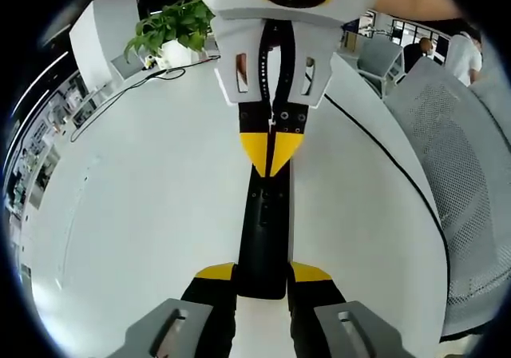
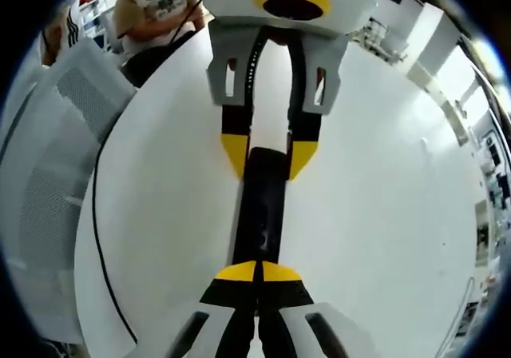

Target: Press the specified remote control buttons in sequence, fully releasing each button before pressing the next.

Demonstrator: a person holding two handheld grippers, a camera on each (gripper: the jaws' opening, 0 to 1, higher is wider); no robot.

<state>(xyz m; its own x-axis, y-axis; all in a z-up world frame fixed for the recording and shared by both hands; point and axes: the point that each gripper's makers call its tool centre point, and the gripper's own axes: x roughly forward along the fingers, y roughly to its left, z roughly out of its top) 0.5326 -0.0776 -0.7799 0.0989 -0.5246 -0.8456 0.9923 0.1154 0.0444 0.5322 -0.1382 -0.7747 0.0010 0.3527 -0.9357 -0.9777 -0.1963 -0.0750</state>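
A slim black remote control lies lengthwise on the white table. My left gripper is shut on the remote's near end, one yellow-tipped jaw on each long side. From the far side my right gripper comes in with its yellow tips pressed together, resting point-down on the remote's far part. In the right gripper view the remote runs away from my shut right gripper, whose tips sit on its top face. The left gripper clamps the remote's other end there.
A potted green plant stands at the table's far edge, and a thin black cable runs along the rim. Grey mesh chairs stand beside the table. People sit in the background.
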